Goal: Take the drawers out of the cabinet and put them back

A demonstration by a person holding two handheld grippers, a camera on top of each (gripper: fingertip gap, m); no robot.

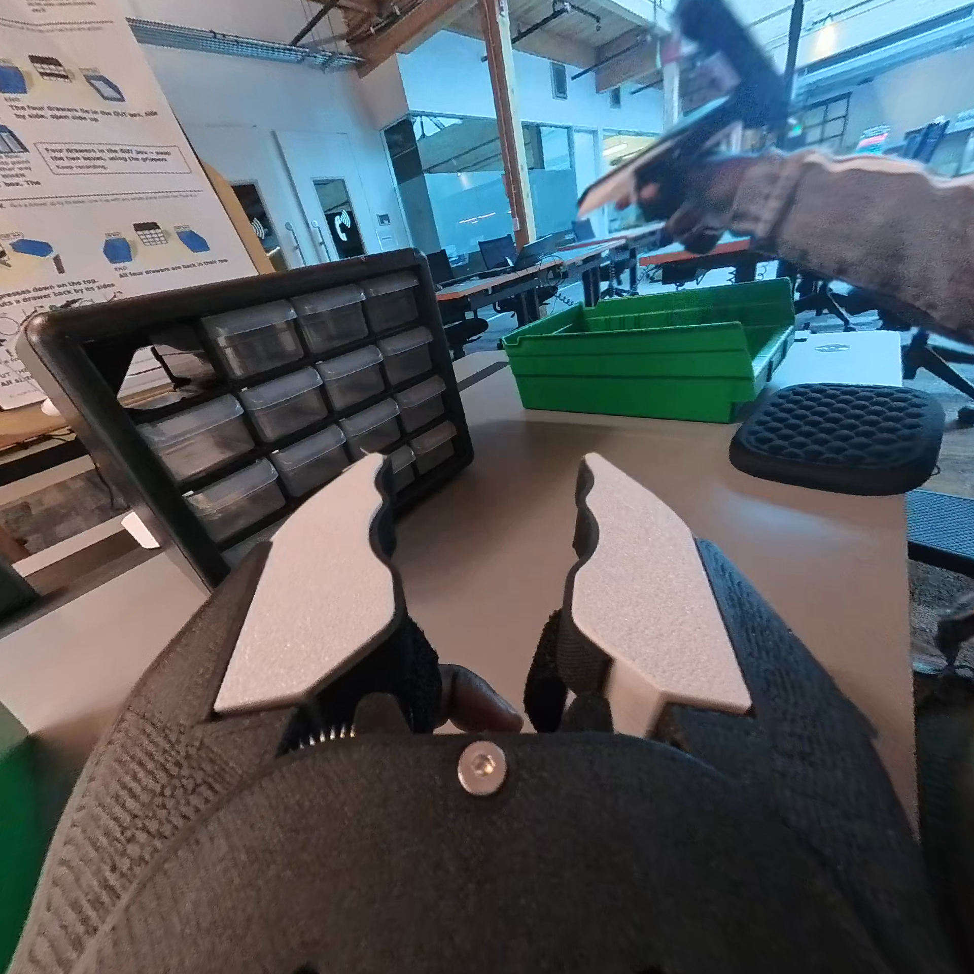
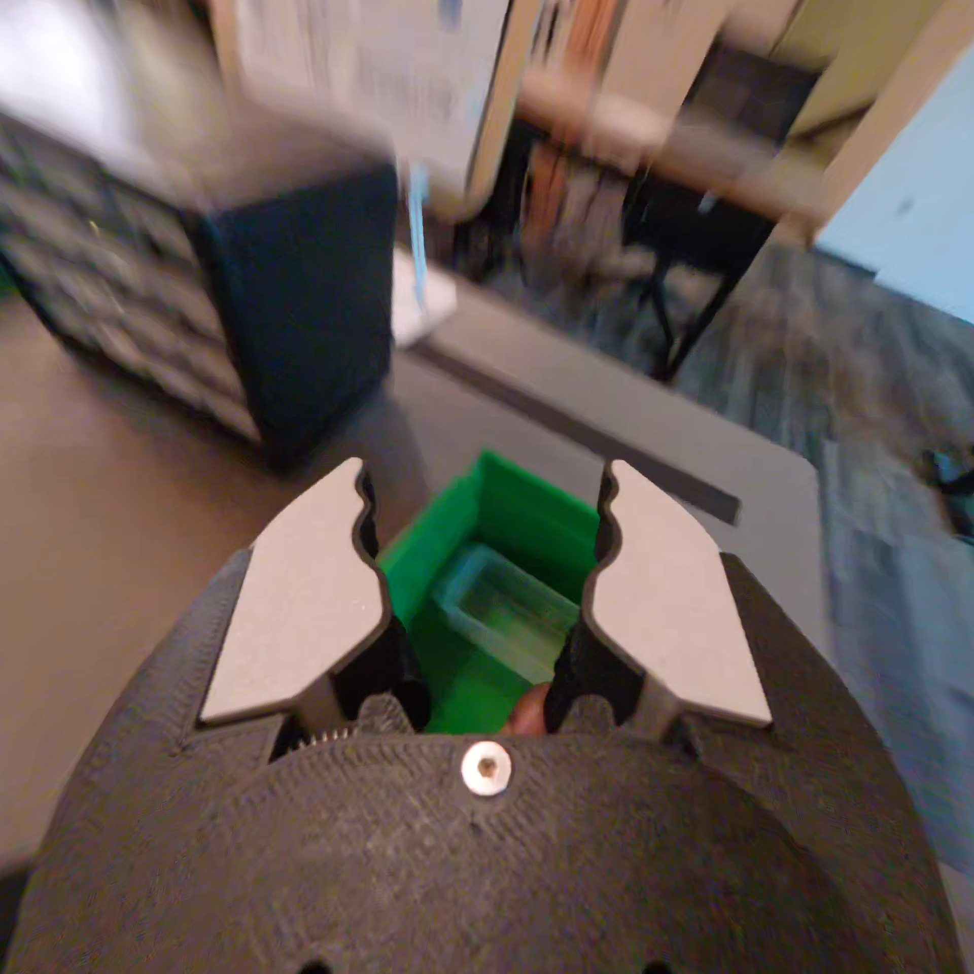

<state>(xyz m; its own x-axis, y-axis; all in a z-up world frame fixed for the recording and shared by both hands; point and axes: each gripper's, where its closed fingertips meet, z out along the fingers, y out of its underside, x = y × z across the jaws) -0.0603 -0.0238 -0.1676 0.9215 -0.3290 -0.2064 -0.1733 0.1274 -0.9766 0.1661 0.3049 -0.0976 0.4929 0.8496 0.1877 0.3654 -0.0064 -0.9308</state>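
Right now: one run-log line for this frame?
left gripper open, idle by cabinet | right gripper open above green bin | clear drawer in bin | top-left slot empty

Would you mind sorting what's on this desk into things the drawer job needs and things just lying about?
Belongs to the job:
- black drawer cabinet, top-left slot empty
- green bin
- clear drawer lying in the bin
- left gripper and right gripper, both open

Just lying about:
- black mesh pad
- instruction poster
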